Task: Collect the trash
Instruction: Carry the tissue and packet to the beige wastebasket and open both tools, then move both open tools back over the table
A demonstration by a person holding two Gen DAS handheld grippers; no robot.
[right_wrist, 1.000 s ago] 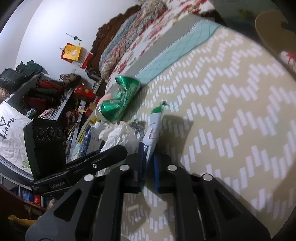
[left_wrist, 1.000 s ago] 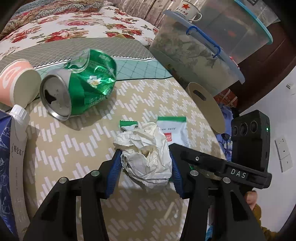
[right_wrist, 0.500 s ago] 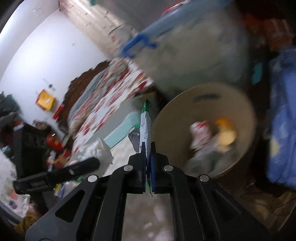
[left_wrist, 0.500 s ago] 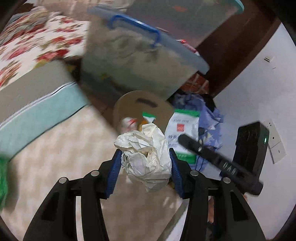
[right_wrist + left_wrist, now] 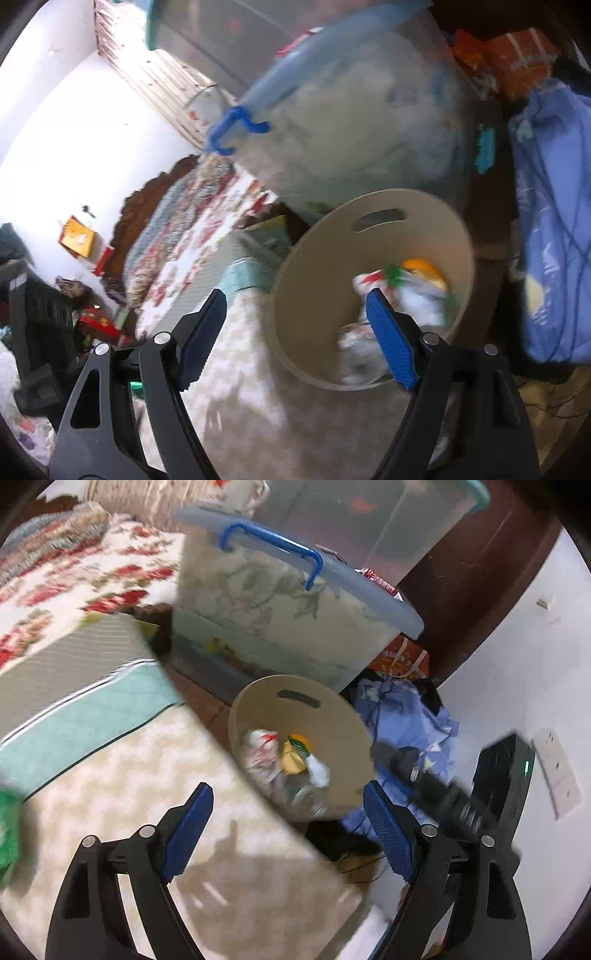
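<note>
Both the left gripper (image 5: 284,830) and right gripper (image 5: 295,336) just let go, jaws now wide open and empty above the bin (image 5: 332,716), so the paper wad and packet are in it, more trash left.

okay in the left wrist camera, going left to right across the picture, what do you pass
green can, blurred at the left edge → zigzag-patterned tabletop → beige trash bin with litter inside → heap of blue cloth → right gripper and its black camera block → white wall sockets.
</note>
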